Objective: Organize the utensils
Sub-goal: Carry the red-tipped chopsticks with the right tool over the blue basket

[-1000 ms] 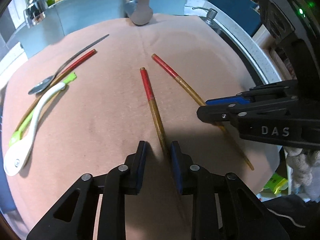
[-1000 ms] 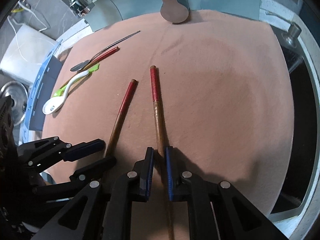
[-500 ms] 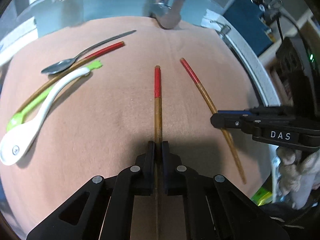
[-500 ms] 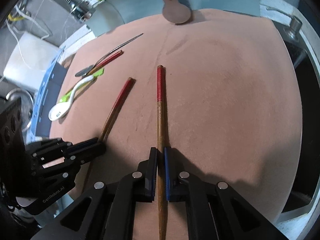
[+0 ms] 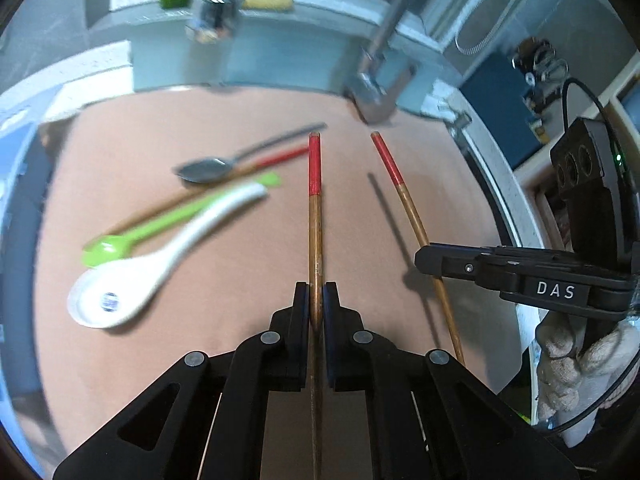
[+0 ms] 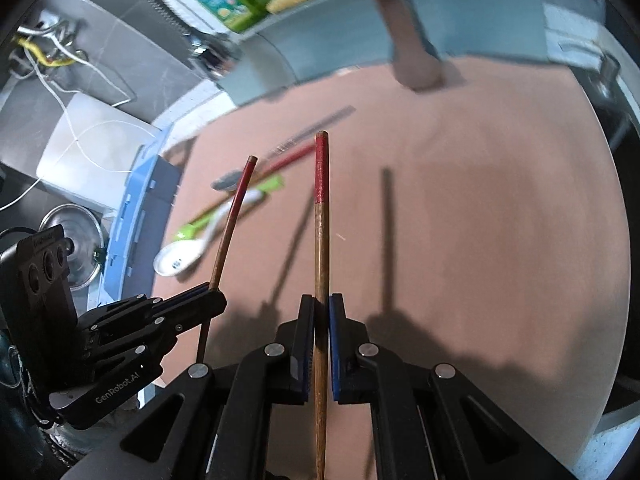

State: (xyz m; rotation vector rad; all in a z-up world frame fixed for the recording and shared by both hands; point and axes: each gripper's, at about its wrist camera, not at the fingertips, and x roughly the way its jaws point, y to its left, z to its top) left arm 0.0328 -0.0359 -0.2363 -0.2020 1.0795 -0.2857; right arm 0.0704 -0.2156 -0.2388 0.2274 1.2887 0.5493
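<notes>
We find the left claw point(image 5: 316, 300) and right claw point(image 6: 321, 312) each closed on one chopstick point(image 5: 315, 216) point(image 6: 321, 216), lifted ahead of them over the mat point(image 5: 248, 328); narrow, low grips risk pivoting or slipping.

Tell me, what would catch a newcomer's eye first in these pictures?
Two red-tipped chopsticks, each clamped in a black gripper: the left gripper holds one chopstick, the right gripper the other chopstick, both lifted above a pinkish mat and throwing shadows on it. To the left on the mat lie a white spoon, a green spoon, a metal spoon and a third chopstick.
</notes>
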